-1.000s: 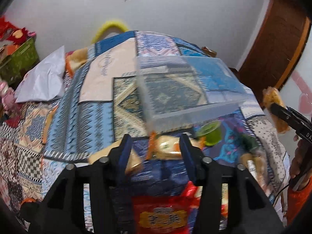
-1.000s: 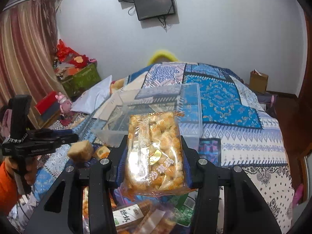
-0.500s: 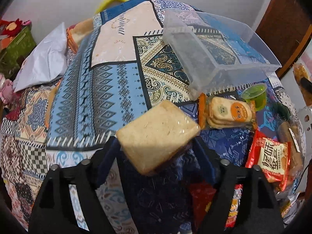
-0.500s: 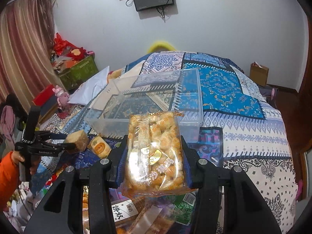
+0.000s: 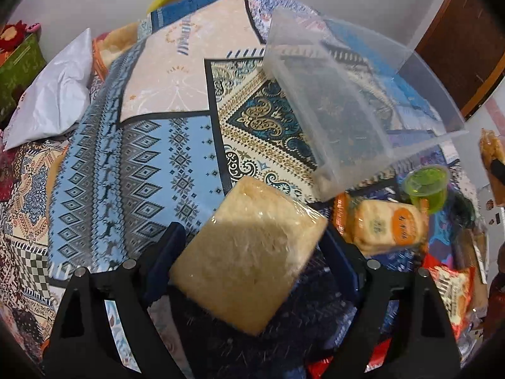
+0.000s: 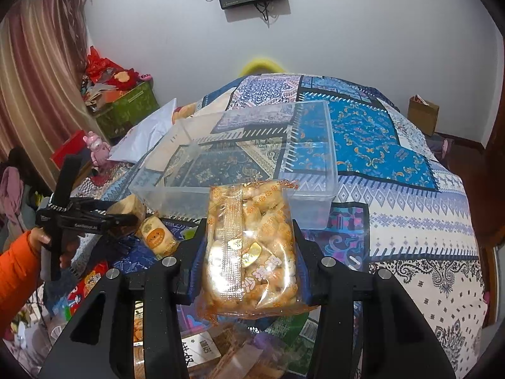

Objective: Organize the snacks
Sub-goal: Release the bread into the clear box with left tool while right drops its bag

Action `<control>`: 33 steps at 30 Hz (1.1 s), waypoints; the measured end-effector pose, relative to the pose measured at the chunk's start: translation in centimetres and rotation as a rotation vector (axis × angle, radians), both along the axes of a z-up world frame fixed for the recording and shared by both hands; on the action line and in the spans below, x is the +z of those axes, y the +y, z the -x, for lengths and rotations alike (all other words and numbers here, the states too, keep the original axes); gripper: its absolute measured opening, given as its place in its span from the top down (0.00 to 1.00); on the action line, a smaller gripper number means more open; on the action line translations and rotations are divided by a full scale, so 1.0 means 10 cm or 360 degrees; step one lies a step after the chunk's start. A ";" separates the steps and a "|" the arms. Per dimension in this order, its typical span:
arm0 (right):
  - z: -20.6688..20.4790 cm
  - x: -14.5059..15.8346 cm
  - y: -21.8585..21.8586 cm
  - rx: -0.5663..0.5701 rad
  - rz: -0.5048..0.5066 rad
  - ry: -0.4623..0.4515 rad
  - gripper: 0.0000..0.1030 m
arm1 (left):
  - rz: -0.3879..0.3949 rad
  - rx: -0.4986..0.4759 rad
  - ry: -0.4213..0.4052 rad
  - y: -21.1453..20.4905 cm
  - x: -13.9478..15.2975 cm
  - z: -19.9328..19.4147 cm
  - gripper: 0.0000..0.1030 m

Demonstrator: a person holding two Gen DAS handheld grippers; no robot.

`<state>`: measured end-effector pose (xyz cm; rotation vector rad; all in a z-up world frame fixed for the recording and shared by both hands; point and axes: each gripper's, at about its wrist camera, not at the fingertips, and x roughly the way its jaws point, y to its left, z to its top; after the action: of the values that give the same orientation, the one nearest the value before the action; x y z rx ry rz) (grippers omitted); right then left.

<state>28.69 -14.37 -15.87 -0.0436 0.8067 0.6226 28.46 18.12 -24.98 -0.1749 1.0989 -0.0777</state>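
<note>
A clear plastic box stands on the patterned bedspread, holding nothing I can see. A film-wrapped pale cake block lies between the fingers of my left gripper, whose jaws are opening; the pads stand at its sides without clearly pressing. In the right wrist view that left gripper is at the left, beside the cake block. My right gripper is shut on a clear bag of golden fried snacks, held just short of the box's front wall.
A round-cracker pack, a green jelly cup and a red packet lie in front of the box. More packets sit under the right gripper. A white pillow is far left. A person's orange sleeve holds the left gripper.
My left gripper has dropped toward the bed and tipped down, and its jaws have widened around the cake block. The right gripper has kept the snack bag almost still.
</note>
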 end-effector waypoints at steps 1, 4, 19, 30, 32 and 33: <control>-0.01 0.00 0.00 -0.0002 0.0003 0.0000 0.58 | -0.0005 0.0005 0.0012 -0.01 -0.04 -0.03 0.18; -0.05 0.03 0.02 -0.0008 0.0006 -0.0016 0.58 | -0.0019 0.0010 -0.0051 -0.04 -0.03 0.01 0.21; -0.48 0.13 0.31 -0.0035 0.0101 -0.0064 0.58 | -0.0059 0.0075 -0.0356 -0.13 0.76 0.31 0.25; -0.76 -0.03 0.54 -0.0030 0.0177 0.0002 0.58 | 0.0019 0.0001 -0.0426 -0.54 1.09 -0.20 0.25; -0.78 -0.05 0.56 -0.0026 0.0182 -0.0003 0.59 | 0.0030 0.0005 -0.0396 -0.61 1.01 -0.34 0.25; -0.79 -0.05 0.57 -0.0022 0.0180 0.0000 0.58 | 0.0027 0.0005 -0.0386 -0.64 0.97 -0.39 0.25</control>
<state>36.60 -8.62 -16.39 -0.1413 0.8409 0.5635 32.38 11.73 -15.23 -0.1776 0.8565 -0.1024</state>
